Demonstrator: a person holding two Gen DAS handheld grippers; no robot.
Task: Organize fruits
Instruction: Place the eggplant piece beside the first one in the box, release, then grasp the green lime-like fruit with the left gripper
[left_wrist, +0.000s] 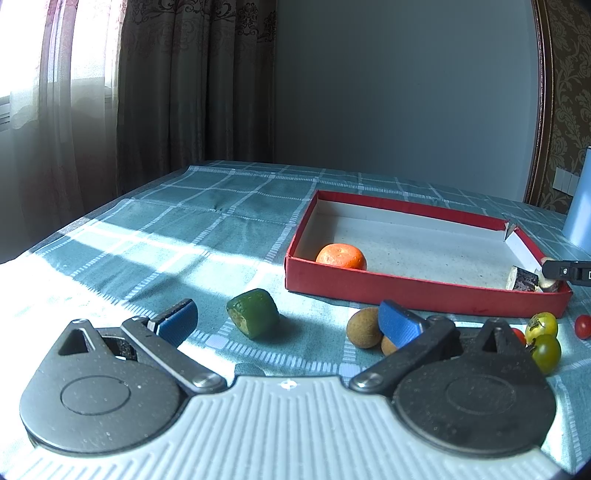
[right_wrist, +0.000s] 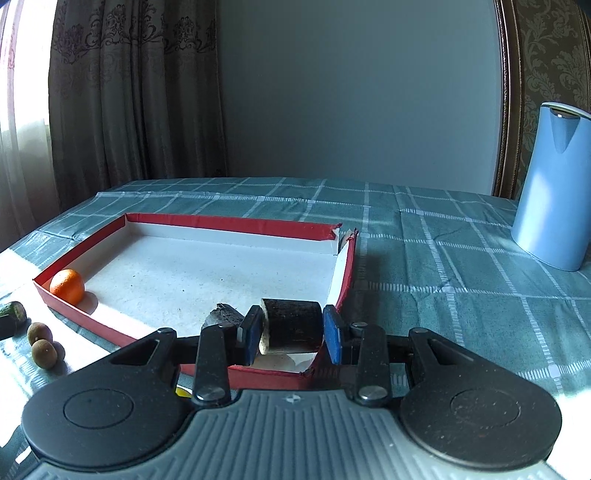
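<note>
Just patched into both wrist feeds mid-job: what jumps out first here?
The shallow red box dominates the checked cloth, with a single orange sitting in its near left corner. The right gripper holds a dark, pale-ended chunk over the box's near right corner. The left gripper stands open above the cloth, with a green piece, small brown fruits and cherry tomatoes lying outside the box.

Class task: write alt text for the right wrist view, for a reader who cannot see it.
The right hand-held gripper grips a dark cut fruit chunk over the near right corner of a shallow red box on a checked tablecloth. A tangerine sits in the box's left corner; a blue jug stands far right.
</note>
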